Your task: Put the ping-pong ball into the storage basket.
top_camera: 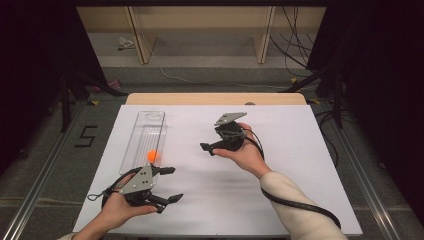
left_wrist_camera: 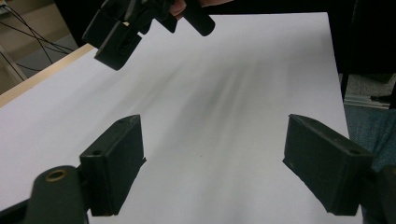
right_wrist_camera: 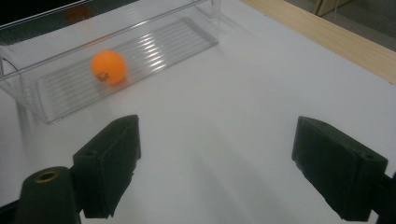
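Orange ball [right_wrist_camera: 108,66] inside clear tray [right_wrist_camera: 140,35], white table [right_wrist_camera: 224,140], jaws spread apart

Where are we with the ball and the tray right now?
The orange ball already lies inside the clear plastic tray, near one end. Nothing is in hand: the left gripper and right gripper are both open and empty above the white table. Judging by that, placing looks done; what may be left is only pulling the grippers away.

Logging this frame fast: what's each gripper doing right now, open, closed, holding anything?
Left gripper: open, jaws wide apart, holding nothing.
Right gripper: open, jaws wide apart, holding nothing; the orange ball lies in the clear tray.
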{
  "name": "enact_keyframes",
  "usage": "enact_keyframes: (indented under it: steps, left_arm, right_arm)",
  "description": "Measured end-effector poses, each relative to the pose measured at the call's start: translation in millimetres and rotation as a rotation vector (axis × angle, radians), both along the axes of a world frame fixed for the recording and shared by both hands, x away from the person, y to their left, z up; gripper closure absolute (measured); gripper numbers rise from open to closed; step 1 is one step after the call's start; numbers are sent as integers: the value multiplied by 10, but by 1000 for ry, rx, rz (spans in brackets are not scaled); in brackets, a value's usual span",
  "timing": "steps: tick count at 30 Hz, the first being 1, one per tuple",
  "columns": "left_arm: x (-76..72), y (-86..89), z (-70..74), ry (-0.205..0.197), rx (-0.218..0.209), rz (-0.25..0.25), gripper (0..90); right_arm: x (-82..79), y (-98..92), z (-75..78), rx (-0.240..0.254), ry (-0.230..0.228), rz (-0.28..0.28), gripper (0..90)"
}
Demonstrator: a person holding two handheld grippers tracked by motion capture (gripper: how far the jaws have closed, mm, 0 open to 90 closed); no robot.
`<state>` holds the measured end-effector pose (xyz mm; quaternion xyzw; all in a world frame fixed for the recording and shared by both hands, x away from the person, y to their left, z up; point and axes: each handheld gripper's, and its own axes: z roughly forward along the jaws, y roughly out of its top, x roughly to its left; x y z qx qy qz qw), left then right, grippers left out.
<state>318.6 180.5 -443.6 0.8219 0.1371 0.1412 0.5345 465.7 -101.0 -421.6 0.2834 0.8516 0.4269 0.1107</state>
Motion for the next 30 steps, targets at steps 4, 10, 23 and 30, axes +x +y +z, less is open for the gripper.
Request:
enact_keyframes:
  steps: [4,10,23,30]
  left_arm:
    - [4,2,0,-1,-1,-1,195]
    - [4,2,0,-1,-2,2,195]
    - [5,7,1,1,-4,8,195]
    - [9,10,4,-3,-4,9,195]
  right_arm:
    - [-32,-83,-14,1,0,-10,164]
    - [-123,-288,-57,0,3,-35,164]
    - [-298,-629,-65,19,-6,-73,164]
    - [-404,-814,-68,32,-9,-98,164]
